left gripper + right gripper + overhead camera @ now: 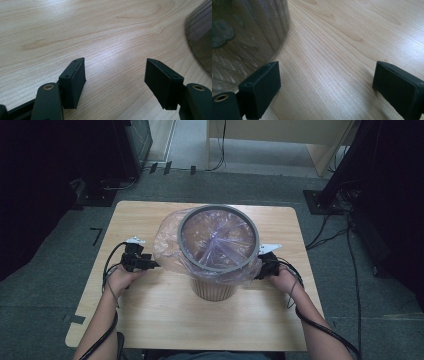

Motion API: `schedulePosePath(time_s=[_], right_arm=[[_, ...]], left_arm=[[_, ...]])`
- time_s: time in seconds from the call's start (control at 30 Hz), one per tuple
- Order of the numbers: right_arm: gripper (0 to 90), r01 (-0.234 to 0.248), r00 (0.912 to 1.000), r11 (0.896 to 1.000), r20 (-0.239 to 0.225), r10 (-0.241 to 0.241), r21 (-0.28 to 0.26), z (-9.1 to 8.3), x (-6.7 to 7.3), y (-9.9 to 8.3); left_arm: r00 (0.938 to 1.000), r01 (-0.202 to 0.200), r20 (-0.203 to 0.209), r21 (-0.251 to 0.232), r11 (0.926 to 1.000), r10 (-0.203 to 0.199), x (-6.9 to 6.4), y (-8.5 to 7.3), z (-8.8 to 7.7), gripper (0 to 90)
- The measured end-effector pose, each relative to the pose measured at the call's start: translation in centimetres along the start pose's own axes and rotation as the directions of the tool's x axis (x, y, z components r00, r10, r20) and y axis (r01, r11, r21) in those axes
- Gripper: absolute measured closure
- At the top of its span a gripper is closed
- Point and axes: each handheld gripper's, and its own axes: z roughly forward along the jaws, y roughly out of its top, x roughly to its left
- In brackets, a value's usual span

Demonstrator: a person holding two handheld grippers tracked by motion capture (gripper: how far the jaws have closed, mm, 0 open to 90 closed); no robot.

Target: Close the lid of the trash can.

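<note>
One bin with one plastic bag stands on one bench. Two hand-held grippers flank the bin: left, right.

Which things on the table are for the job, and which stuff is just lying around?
For the job:
- bin
- plastic bag
- grey ring
- left gripper
- right gripper

Just around:
- cables on the floor
- black stand

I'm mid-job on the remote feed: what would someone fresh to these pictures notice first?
The bin at the middle of the wooden table, a grey ring round its mouth and a clear plastic bag spilling over its left side. Next, the left gripper and right gripper flanking it, jaws apart with nothing between them.
</note>
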Motion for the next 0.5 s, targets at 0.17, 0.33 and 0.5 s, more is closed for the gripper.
schedulePosePath(time_s=[0.17,0.33,0.5], right_arm=[[2.7,0.008,1.0,1.0,-0.005,-0.008,0.01,0.2,0.1,0.1],[2.2,0.008,1.0,1.0,-0.006,-0.008,0.012,0.2,0.1,0.2],[1.8,0.007,1.0,1.0,-0.005,-0.007,0.014,0.3,0.1,0.2]], left_arm=[[0.9969,-0.073,-0.031,-0.041,0.9965,0.072,-0.2,-0.3,0.5,28.4],[0.9913,-0.125,-0.054,-0.094,0.9877,0.12,0.0,-0.8,0.9,25.9],[0.9892,-0.138,-0.065,-0.125,0.9825,0.131,0.0,-1.1,1.1,24.9]])
